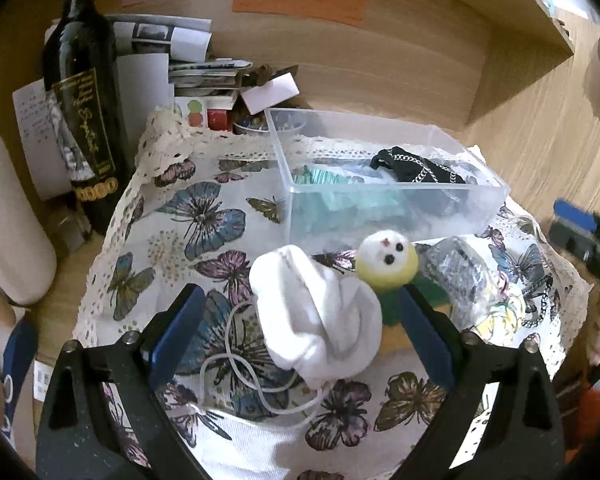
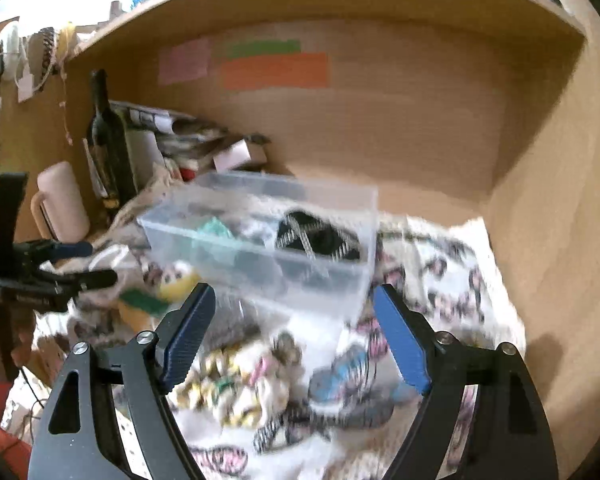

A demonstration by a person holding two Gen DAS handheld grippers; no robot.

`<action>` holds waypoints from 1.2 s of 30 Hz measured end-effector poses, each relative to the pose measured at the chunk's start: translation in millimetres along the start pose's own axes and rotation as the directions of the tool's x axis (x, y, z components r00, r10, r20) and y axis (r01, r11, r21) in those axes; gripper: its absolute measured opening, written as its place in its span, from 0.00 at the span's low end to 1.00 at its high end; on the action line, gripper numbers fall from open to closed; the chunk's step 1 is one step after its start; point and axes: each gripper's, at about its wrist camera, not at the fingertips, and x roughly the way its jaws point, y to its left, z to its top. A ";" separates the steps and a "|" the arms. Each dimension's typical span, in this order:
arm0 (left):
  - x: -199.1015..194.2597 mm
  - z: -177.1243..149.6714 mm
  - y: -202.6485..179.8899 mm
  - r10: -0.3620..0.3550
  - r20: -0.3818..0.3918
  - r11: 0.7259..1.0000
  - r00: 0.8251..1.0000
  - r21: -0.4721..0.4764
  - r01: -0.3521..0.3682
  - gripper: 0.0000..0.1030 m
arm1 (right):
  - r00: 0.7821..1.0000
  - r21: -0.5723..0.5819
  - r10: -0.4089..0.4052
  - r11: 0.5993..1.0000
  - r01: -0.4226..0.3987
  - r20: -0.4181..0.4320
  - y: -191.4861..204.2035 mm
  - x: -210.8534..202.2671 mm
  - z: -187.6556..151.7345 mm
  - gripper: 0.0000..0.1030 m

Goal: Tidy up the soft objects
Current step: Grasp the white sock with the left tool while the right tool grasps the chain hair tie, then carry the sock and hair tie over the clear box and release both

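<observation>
Here, in the left wrist view, the left gripper (image 1: 300, 332) has its blue fingers spread wide on either side of a white sock (image 1: 320, 312), gripping nothing. The sock lies bunched on a butterfly-print cloth (image 1: 204, 216), just in front of a clear plastic bin (image 1: 396, 208) that already holds a black item and something teal. Its long axis runs from upper left to lower right, with the fuller end toward the camera. A small plush toy (image 1: 386, 264) with a white and yellow head sits touching the sock's right side. To do this well, I judge the fingers should close across the sock's thick middle, clear of the toy and the thin white cord beside it

In the right wrist view, which is blurred, the right gripper (image 2: 292, 340) is likewise spread apart and empty, hovering near the bin's front wall over a crinkled clear bag (image 2: 260, 368)
</observation>
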 end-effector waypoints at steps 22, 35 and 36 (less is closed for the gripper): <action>3.6 -9.4 -4.5 -0.011 -0.022 1.000 1.000 -0.003 0.011 0.26 | 0.996 0.084 -0.003 0.996 0.010 -0.084 -15.1 -1.7 -45.3 0.20; -32.8 23.0 -15.0 -0.020 0.121 1.000 0.992 0.027 0.017 0.26 | 0.994 0.090 0.028 0.995 -0.038 0.109 -7.5 -21.2 0.6 0.19; -33.6 25.5 -15.4 -0.023 0.126 0.999 0.992 0.027 0.020 0.26 | 0.992 0.084 0.031 0.996 -0.042 0.126 -6.0 -21.4 6.2 0.19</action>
